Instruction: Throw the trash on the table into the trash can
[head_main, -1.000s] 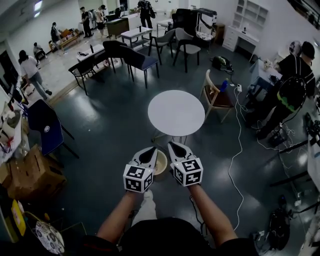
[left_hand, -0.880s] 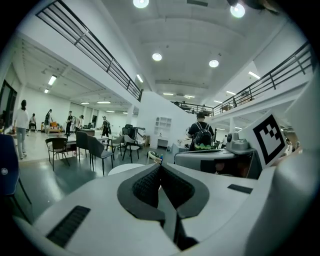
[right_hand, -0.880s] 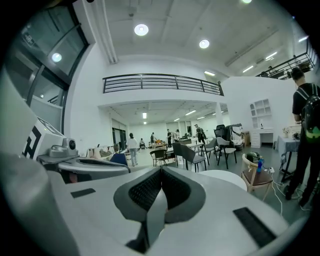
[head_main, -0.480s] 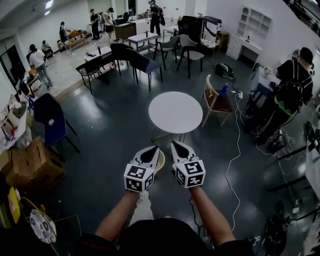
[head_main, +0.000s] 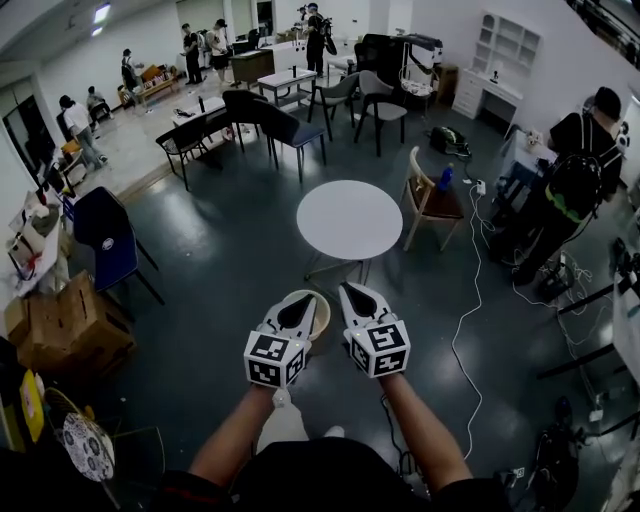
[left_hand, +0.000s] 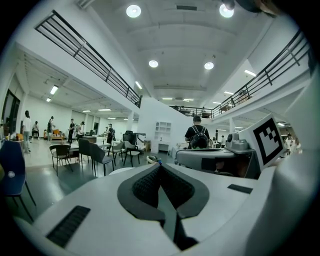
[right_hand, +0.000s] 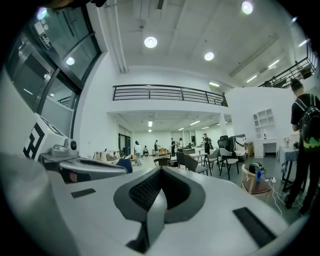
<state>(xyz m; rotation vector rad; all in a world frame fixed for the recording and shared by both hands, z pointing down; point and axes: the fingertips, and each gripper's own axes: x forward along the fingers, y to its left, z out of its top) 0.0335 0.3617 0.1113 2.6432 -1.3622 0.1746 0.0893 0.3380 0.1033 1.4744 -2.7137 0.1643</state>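
Note:
The white round table (head_main: 349, 220) stands ahead of me, and I see no trash on its top. A beige round trash can (head_main: 318, 312) sits on the dark floor just below it, partly hidden by my left gripper (head_main: 304, 301). My right gripper (head_main: 351, 291) hovers beside it, to the right of the can. Both are held side by side at waist height and point toward the table. In the left gripper view the left gripper (left_hand: 160, 165) has its jaws together with nothing between them. The right gripper (right_hand: 161, 170) looks the same in the right gripper view.
A wooden chair (head_main: 428, 197) with a blue bottle (head_main: 447, 172) stands right of the table. A white cable (head_main: 468, 305) runs across the floor. A person (head_main: 582, 175) stands at the right. Cardboard boxes (head_main: 65, 330) and a blue chair (head_main: 100, 238) are left, dark chairs (head_main: 275, 122) behind.
Both grippers stay shut and side by side while the person steps. The whole view has shifted slightly, and more of the trash can's rim shows past the left gripper's tip.

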